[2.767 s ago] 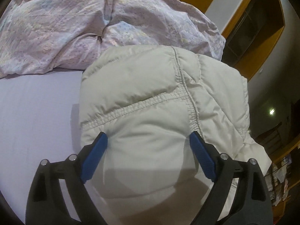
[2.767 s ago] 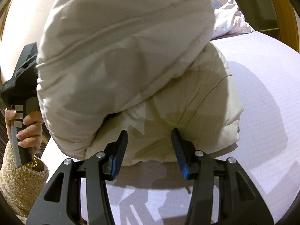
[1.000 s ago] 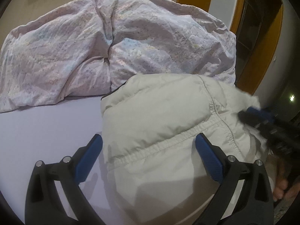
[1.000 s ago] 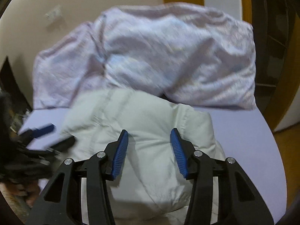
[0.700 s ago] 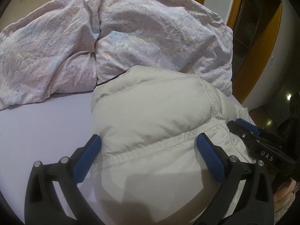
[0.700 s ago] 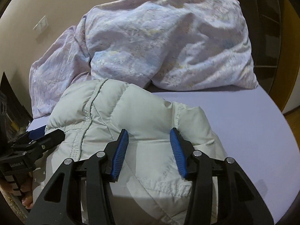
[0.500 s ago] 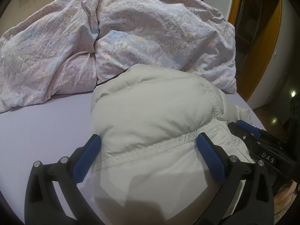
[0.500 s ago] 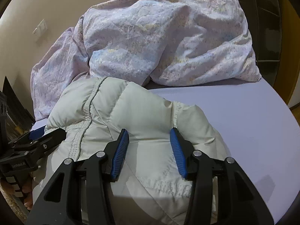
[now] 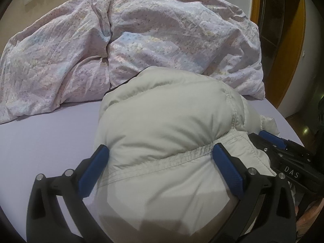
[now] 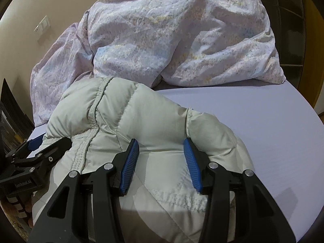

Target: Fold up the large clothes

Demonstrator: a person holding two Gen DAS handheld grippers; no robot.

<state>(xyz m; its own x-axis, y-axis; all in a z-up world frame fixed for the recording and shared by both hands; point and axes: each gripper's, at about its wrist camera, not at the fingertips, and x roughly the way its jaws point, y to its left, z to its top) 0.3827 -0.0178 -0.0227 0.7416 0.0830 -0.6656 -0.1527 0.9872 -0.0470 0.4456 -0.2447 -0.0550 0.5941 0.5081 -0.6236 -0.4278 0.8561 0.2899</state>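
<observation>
Jacket: a puffy, pale beige quilted down jacket (image 9: 166, 133) sits bundled into a rounded mound on the bed, its stitched seams running over the top; it is the landmark for everything here.
Bed sheet: a smooth lavender fitted sheet (image 9: 46, 139) spreads flat under the jacket, bare to the left of it in the left wrist view and to the right of it in the right wrist view.
Duvet: a crumpled pink-and-lilac floral duvet (image 9: 141, 40) is heaped behind the jacket, touching its far edge.
Left gripper: the black two-finger left gripper with blue pads (image 9: 162, 169) comes in over the jacket's near side, jaws spread wide, one pad at each flank of the bulge; whether the pads press into the fabric I cannot tell.
Right gripper: the black right gripper with ribbed blue pads (image 10: 161, 164) rests over the jacket's near right part, jaws partly spread, a fold of fabric lying between the pads without being pinched.
Cross view: the left gripper shows at the jacket's left edge in the right wrist view.
Wall plate: a pale switch plate (image 10: 43, 27) sits on the beige wall well beyond the jacket.
Door frame: an orange-brown wooden door frame (image 9: 291, 46) stands beyond the jacket's right.
</observation>
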